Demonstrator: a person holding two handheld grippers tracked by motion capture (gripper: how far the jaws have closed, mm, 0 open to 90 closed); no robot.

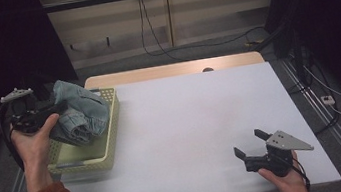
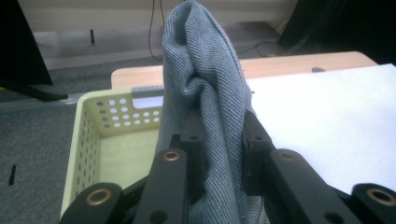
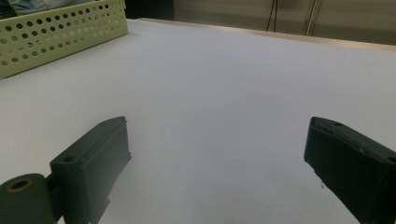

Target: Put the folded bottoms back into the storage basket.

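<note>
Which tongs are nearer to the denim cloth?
Left. The left tongs are clamped on the denim cloth above the basket; the right tongs rest open across the table.

The table (image 1: pixel 187 124) lies open; the basket (image 1: pixel 112 129) walls apparently block its left edge.

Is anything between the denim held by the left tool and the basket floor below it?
Nothing visible: the left tool grips the denim over the yellow basket, whose visible floor is bare.
</note>
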